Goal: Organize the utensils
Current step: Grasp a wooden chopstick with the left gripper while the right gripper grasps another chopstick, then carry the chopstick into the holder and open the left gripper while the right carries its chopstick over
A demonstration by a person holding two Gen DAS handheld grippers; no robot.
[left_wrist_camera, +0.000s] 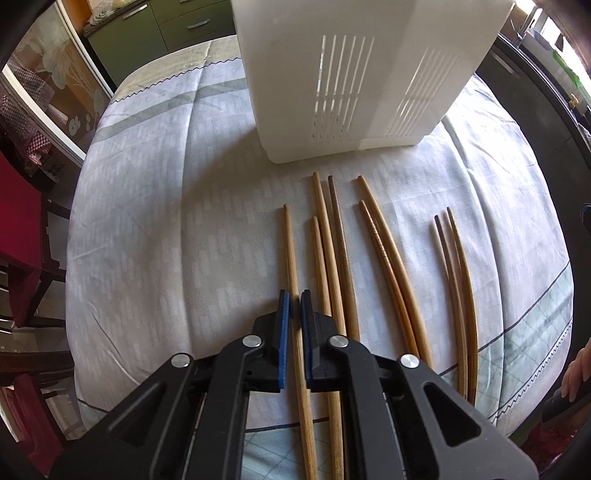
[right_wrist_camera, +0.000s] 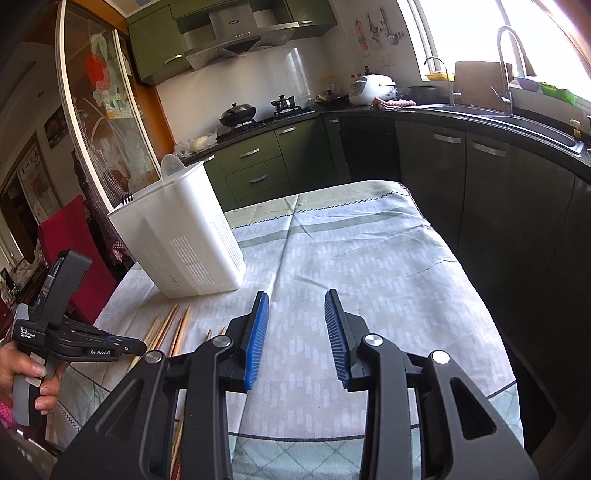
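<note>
Kitchen. Dark green cabinets with metal bar handles (right_wrist_camera: 255,166) under a black countertop (right_wrist_camera: 461,110). Steel range hood (right_wrist_camera: 236,40) over white tiled wall (right_wrist_camera: 207,88). Bright window (right_wrist_camera: 476,33) behind curved chrome faucet (right_wrist_camera: 508,55). Pale patterned tablecloth (right_wrist_camera: 369,258). Red cloth-draped chair (left_wrist_camera: 22,236) at left.

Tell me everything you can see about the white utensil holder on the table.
The white utensil holder looks like matte plastic, a tall box with rounded corners and panels of narrow vent slits low on its sides. It stands upright on the patterned tablecloth, just beyond the chopsticks' tips. A translucent spoon-like piece and dark fork tines poke above its rim. Neither gripper touches it.
</note>
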